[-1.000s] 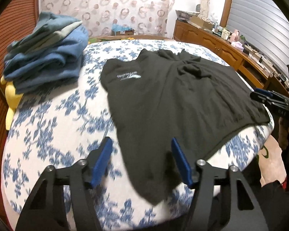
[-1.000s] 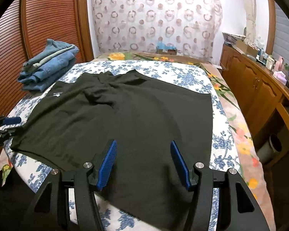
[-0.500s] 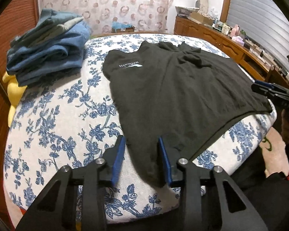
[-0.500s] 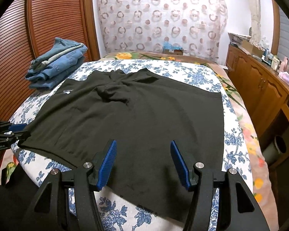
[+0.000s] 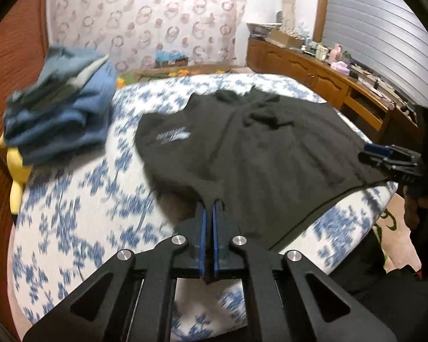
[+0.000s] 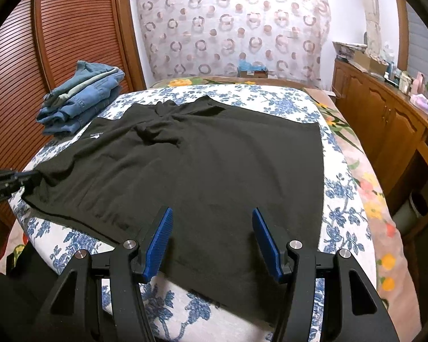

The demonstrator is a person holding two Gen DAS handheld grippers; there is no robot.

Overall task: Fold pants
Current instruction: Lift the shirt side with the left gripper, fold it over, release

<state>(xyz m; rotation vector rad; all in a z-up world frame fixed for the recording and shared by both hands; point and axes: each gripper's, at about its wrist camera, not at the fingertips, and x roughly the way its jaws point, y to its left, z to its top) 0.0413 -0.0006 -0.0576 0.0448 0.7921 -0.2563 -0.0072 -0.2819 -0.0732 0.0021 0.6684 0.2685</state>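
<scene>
The black pants (image 6: 202,159) lie spread flat on the bed, with a small white logo near their left edge. In the left wrist view the pants (image 5: 256,148) fill the middle. My left gripper (image 5: 209,208) is shut on the near left corner of the pants and lifts it off the bed; it also shows at the left edge of the right wrist view (image 6: 20,181). My right gripper (image 6: 211,219) is open and empty above the near hem of the pants. It shows at the right of the left wrist view (image 5: 385,154).
A stack of folded blue jeans (image 6: 82,97) sits at the bed's far left. The bed (image 5: 71,199) has a blue floral cover. A wooden dresser (image 6: 385,114) with clutter runs along the right. A slatted wooden wardrobe (image 6: 42,42) stands at the left.
My left gripper has closed from open onto the near left corner of the pants and raised it. My right gripper stays open over the near hem.
</scene>
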